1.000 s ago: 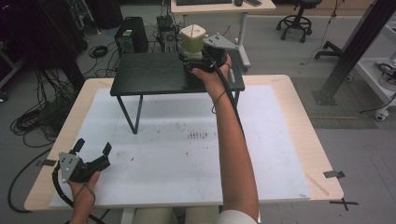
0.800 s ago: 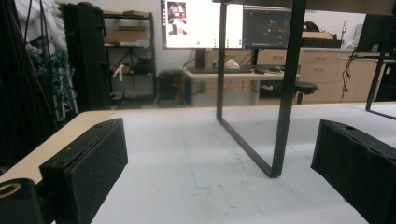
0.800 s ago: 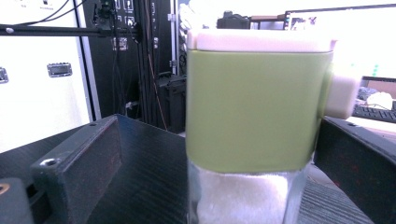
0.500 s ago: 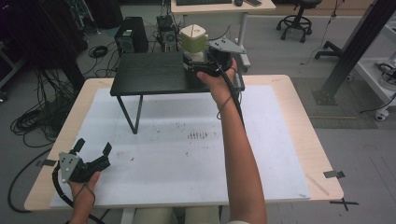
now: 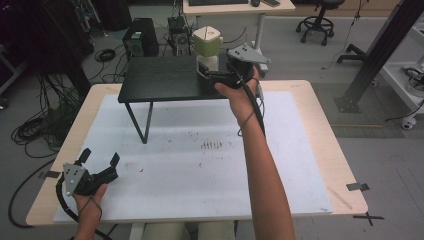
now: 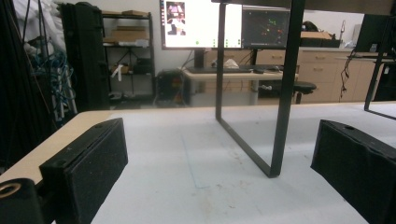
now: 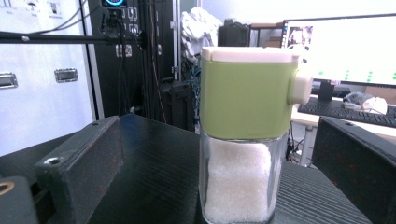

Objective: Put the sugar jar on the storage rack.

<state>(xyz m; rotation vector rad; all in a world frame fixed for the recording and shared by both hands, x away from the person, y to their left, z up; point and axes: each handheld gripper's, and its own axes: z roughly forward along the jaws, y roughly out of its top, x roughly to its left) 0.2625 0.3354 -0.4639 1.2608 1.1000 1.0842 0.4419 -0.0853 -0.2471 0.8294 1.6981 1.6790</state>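
Right gripper (image 5: 209, 75), held at the far edge of the scene near 12 o'clock, has its black jaws spread wide on either side of a clear glass dispenser with a green body and white lid (image 7: 243, 130), part-filled with white grains; neither jaw touches it. The dispenser stands upright on the black wooden raised shelf (image 5: 160, 80). Left gripper (image 5: 97, 159), jaws wide and empty, rests at 7 o'clock on the white table mat (image 5: 210, 170).

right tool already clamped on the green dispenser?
No: in the right gripper view the right tool has its jaws spread wide, with a gap on each side of the green dispenser standing between them on the black shelf.
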